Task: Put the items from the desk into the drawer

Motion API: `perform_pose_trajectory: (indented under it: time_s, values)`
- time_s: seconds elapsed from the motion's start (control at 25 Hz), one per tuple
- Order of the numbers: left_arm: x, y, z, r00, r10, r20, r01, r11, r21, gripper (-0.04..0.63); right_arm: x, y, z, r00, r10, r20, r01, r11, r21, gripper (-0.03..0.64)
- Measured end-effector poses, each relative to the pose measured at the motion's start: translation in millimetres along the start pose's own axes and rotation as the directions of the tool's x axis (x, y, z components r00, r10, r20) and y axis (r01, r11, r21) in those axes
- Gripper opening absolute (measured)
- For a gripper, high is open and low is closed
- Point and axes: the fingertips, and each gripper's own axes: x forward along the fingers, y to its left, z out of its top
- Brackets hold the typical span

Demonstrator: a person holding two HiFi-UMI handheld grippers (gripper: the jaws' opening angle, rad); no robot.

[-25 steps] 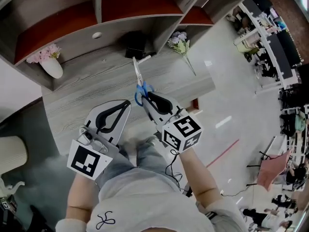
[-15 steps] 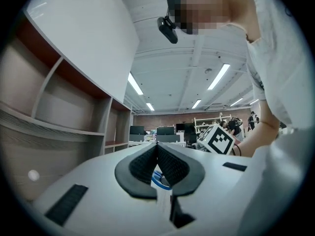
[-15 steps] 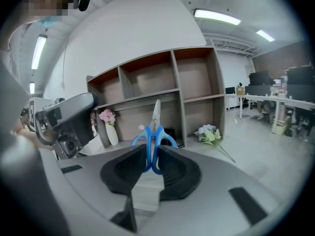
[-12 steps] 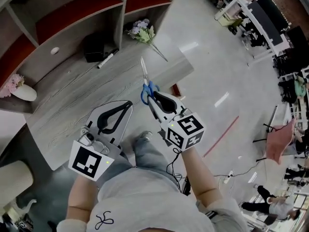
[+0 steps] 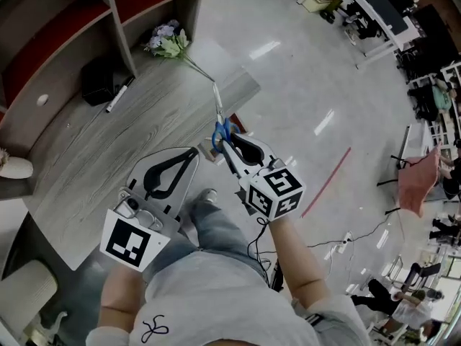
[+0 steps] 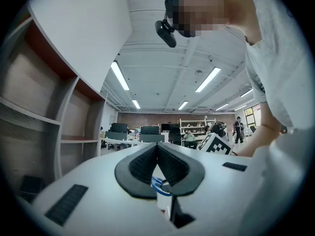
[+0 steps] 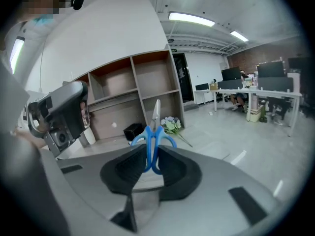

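Observation:
My right gripper (image 5: 222, 144) is shut on blue-handled scissors (image 5: 219, 117), whose closed blades point away over the floor past the desk's right end. In the right gripper view the scissors (image 7: 153, 136) stand upright between the dark pads, handles pinched, blades up. My left gripper (image 5: 186, 152) is shut with nothing between its jaws, held beside the right one over the desk's near edge. Its own view shows the pads (image 6: 170, 161) meeting at the tip. A black marker (image 5: 117, 95) lies on the grey wooden desk (image 5: 86, 164). No drawer shows in any view.
A black box (image 5: 96, 80) sits at the desk's back under the shelving (image 5: 57, 27). An artificial flower sprig (image 5: 171, 45) lies at the desk's right end. A white vase (image 5: 14, 167) is at the left edge. Pale floor with a red line (image 5: 325, 182) spreads right; office desks stand beyond.
The head view has swung right, so the desk slid left and floor fills the right. The scissors were lifted off the desk in my right gripper and now hang over the floor.

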Motion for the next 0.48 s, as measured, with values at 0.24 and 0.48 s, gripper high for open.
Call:
perform_pose_trajectory:
  time_s: [0.24, 0.48]
  values:
    - [29.3, -7.7, -10.6, 0.999, -0.029, -0.019, 0.028, 0.999, -0.015, 0.009, 1.5, -52.8, -37.6, 0.995, -0.075, -0.062, 0.080, 0.993, 0.083, 0.083]
    - [49.5, -5.6, -23.5, 0.998, -0.035, -0.048, 0.035, 0.999, -0.014, 0.009, 9.6, -89.5, -79.1, 0.984, -0.113, -0.135, 0.133, 0.980, 0.150, 0.083]
